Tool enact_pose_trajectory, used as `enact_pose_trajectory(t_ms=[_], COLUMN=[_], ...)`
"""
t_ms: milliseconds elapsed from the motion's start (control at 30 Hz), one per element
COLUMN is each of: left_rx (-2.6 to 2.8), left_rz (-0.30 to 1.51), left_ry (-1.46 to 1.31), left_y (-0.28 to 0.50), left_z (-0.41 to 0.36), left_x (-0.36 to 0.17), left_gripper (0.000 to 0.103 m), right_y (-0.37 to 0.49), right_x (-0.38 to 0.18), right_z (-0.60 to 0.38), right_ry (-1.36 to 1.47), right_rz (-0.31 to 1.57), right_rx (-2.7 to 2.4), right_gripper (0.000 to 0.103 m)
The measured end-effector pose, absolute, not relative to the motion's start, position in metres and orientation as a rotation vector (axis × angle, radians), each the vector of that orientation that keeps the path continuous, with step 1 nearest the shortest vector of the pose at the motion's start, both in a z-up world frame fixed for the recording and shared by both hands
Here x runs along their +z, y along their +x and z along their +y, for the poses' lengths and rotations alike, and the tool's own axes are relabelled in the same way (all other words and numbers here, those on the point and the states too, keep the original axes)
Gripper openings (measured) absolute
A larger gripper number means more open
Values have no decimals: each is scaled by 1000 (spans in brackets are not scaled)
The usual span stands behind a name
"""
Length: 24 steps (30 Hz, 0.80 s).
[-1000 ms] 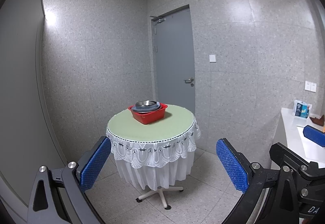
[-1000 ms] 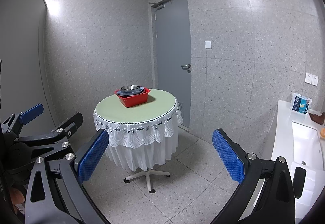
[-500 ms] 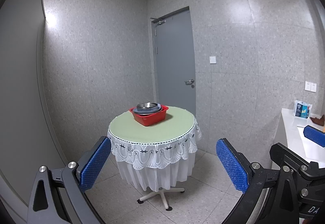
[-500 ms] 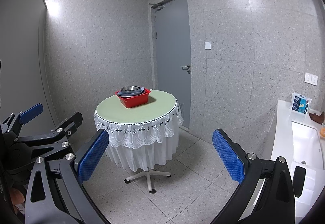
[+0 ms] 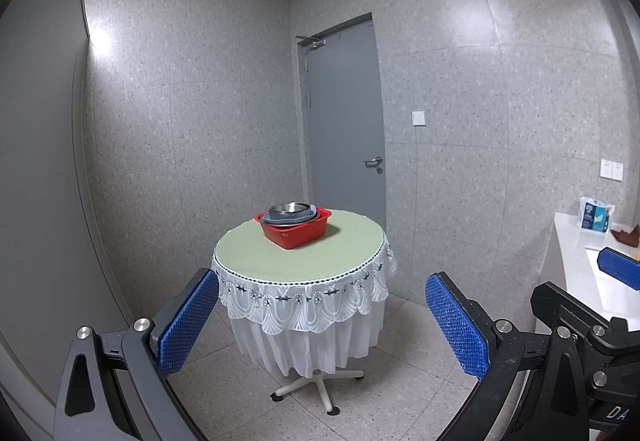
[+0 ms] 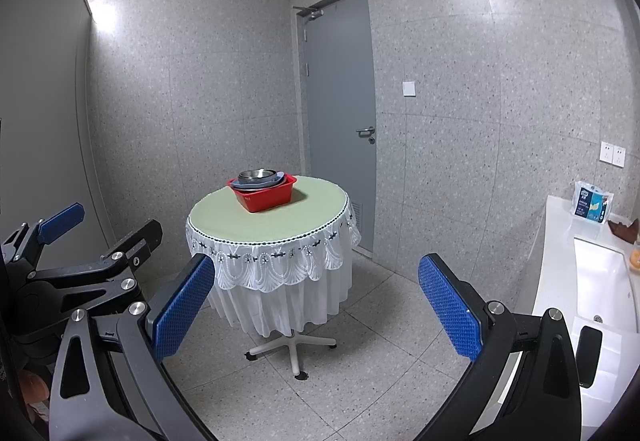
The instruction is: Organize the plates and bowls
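We are holding both grippers out over open tiled floor [image 6: 360, 373], well apart from the round surface [image 5: 352, 253] that is carrying the dishes. The left gripper [image 5: 322, 321] is standing with its blue pads spread wide and nothing between them; the right gripper [image 6: 314, 311] is likewise gaping and gripping nothing. A red basin [image 5: 298, 231] is sitting on the surface toward its far edge, with grey plates [image 5: 286, 219] stacked inside and a steel bowl [image 5: 289, 207] resting on top. The green top is lying bare from the basin to the near edge, where a white lace cloth [image 5: 304, 305] is hanging down over a wheeled star base [image 5: 316, 387].

Behind the surface a grey door [image 6: 340, 121] is standing shut. At the right a white counter [image 6: 560, 217] is carrying a blue-and-white packet [image 6: 591, 204]; its printing is too small for us to read. On the right gripper's body the letters "DA" are showing in the left wrist view.

Only the right wrist view is taking in the white sink [image 6: 604, 285] sunk in the counter, and the left gripper at its left edge.
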<state>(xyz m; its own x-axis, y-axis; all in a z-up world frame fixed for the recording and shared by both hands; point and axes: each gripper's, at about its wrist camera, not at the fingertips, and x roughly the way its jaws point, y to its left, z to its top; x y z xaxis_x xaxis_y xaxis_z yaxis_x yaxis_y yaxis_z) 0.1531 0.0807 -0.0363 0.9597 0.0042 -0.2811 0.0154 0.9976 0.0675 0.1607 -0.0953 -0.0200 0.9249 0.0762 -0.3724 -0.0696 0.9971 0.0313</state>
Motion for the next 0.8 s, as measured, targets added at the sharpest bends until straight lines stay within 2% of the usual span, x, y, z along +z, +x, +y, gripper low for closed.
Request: enact_pose_trajectory(t_ms=[800], left_rx=[-4], left_rz=[269], left_ry=[76], left_y=[150], left_z=[82], left_x=[-36], left_gripper=[102], right_y=[160], right_x=[-16], right_z=[-89], right_ry=[23], right_rz=[381], right_rx=[73], right_gripper=[103])
